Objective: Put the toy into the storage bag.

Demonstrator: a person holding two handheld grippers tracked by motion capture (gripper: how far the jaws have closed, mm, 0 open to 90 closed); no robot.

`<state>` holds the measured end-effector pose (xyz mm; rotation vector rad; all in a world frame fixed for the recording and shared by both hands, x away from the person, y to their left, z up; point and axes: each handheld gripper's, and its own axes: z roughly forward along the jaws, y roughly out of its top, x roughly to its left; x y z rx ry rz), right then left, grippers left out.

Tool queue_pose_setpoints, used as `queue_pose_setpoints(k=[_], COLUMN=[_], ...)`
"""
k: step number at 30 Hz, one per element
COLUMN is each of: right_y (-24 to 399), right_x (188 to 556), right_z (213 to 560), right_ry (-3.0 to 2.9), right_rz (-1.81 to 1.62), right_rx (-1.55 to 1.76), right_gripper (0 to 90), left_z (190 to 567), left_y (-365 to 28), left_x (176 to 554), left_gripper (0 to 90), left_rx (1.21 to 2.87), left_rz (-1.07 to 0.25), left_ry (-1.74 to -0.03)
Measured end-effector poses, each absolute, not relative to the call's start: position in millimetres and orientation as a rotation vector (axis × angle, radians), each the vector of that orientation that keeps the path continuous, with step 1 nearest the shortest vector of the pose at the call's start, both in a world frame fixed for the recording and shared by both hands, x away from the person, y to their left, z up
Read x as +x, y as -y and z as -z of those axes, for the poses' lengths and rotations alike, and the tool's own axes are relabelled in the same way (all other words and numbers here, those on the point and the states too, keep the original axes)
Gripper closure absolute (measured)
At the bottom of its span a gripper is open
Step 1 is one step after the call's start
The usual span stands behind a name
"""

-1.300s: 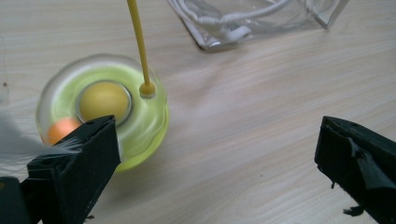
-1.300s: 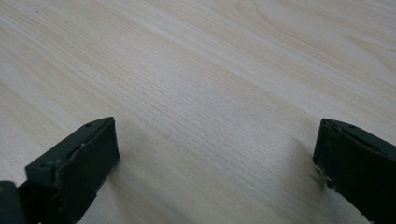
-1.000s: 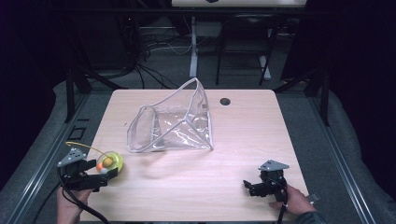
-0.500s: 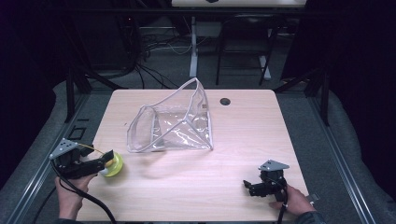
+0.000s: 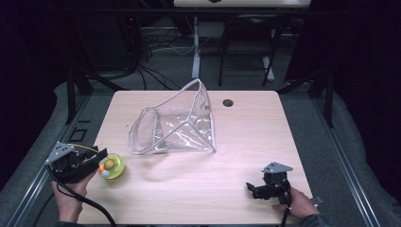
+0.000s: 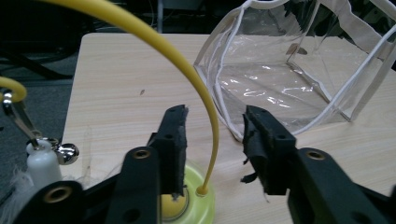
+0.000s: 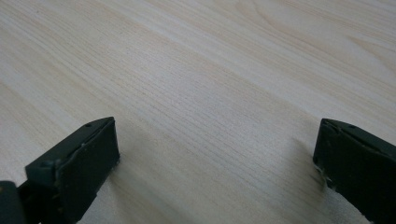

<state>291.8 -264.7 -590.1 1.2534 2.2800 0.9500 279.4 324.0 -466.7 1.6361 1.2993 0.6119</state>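
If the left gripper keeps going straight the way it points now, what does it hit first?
Probably the yellow toy's arched wire, already between the left gripper's closing fingers. Beyond it lies the clear plastic bag; the depth between them is unclear.

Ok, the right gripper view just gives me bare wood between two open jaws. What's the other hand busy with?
Observer: The left gripper is at a yellow-green toy near the person's left edge of the table. Its jaws have just been closing, and the toy's yellow arch stands between them, not yet pinched.
Operator: Anything else lying around?
Observer: A clear plastic pouch sits mid-table, apart from the toy, with its white-trimmed opening turned toward it.
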Motion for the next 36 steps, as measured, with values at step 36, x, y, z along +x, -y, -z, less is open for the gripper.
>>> queue_pose_setpoints(k=[36], right_y=[264.7], right_x=[291.8], right_z=[590.1], right_ry=[-2.280], right_rz=[-0.949], right_rx=[1.253], right_gripper=[0.0], left_z=[443.0], left_y=[-328.7], left_x=[282.5], left_gripper=[88.4], left_rx=[1.737], left_rz=[-0.589], left_ry=[-1.263])
